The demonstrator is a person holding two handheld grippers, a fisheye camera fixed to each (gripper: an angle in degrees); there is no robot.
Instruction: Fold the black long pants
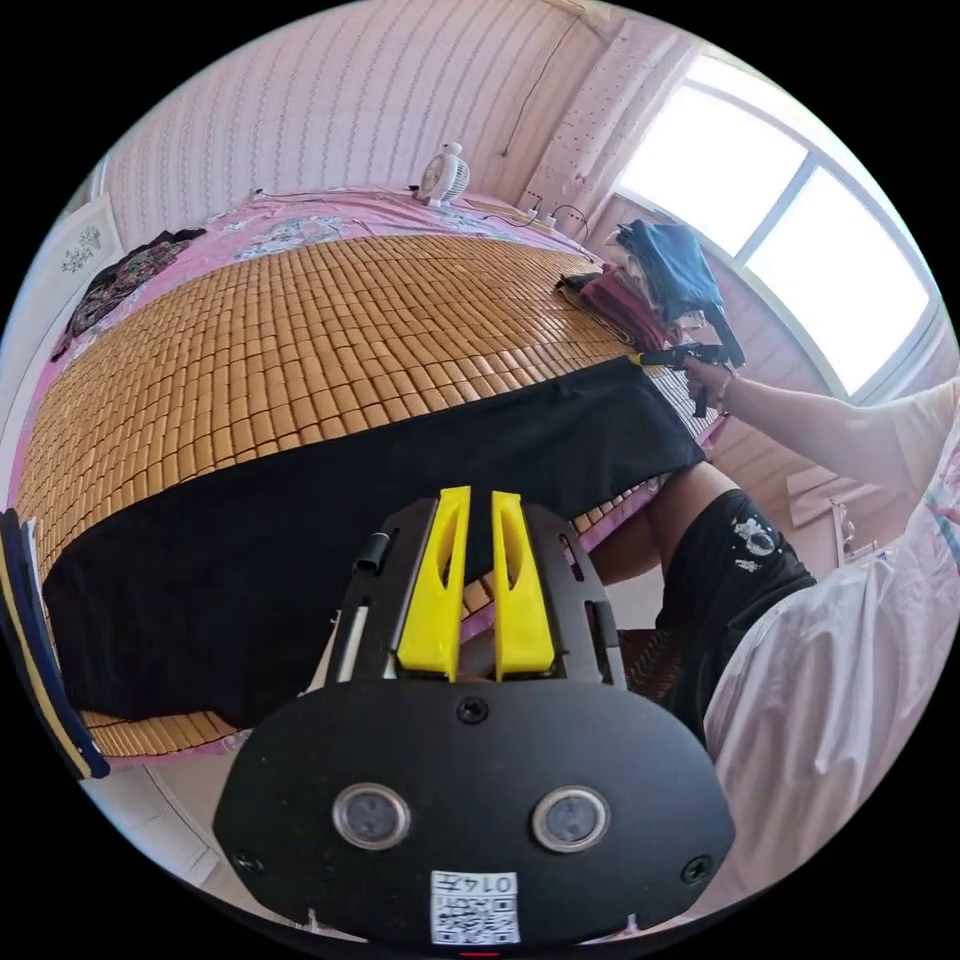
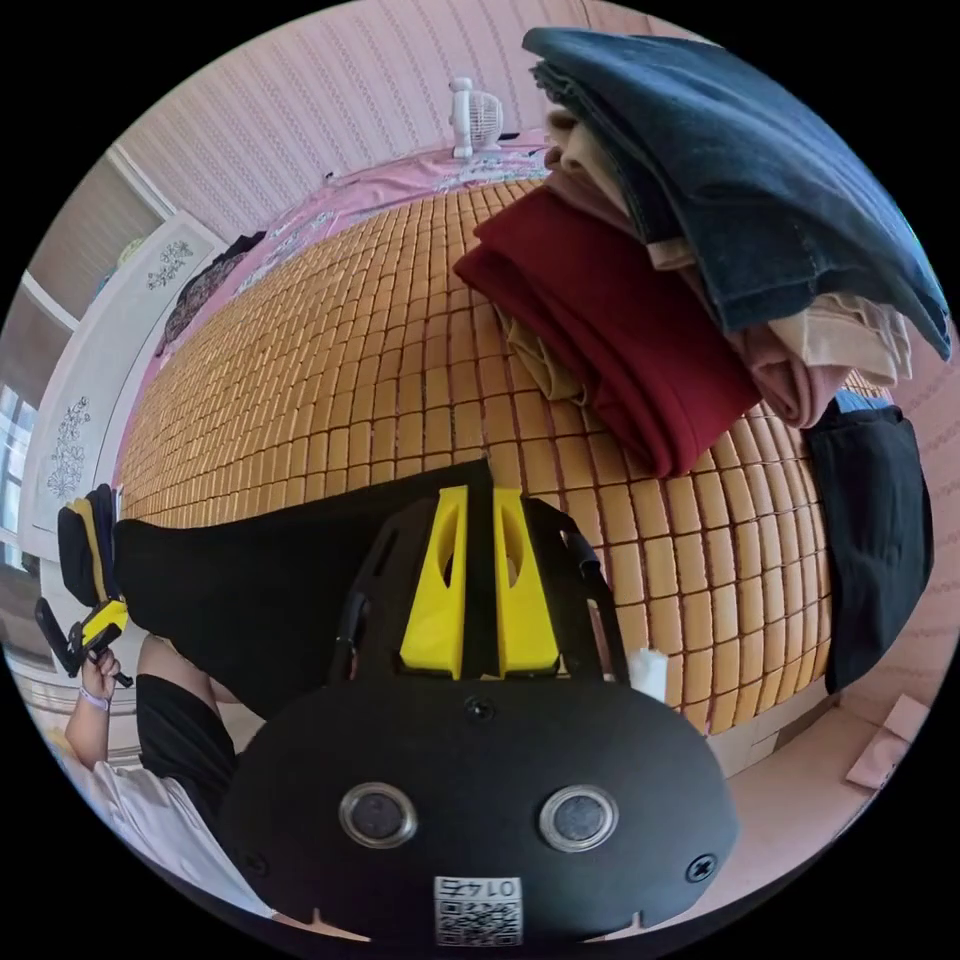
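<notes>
The black long pants lie stretched flat along the near edge of a bed, on a bamboo mat. My left gripper hovers before their middle. Its yellow jaws stand close together, and through the narrow slit I see mat, not pinched cloth. A hand holds my right gripper at the far right corner of the pants. In the right gripper view, my right gripper is shut on that corner of the pants, with black cloth rising between the jaws. The left gripper shows small by the pants' other end.
Folded clothes are piled on the mat's right end: a red piece, beige ones and dark blue denim. A black garment hangs over the bed's side. A white fan stands at the head. The person stands by the near edge.
</notes>
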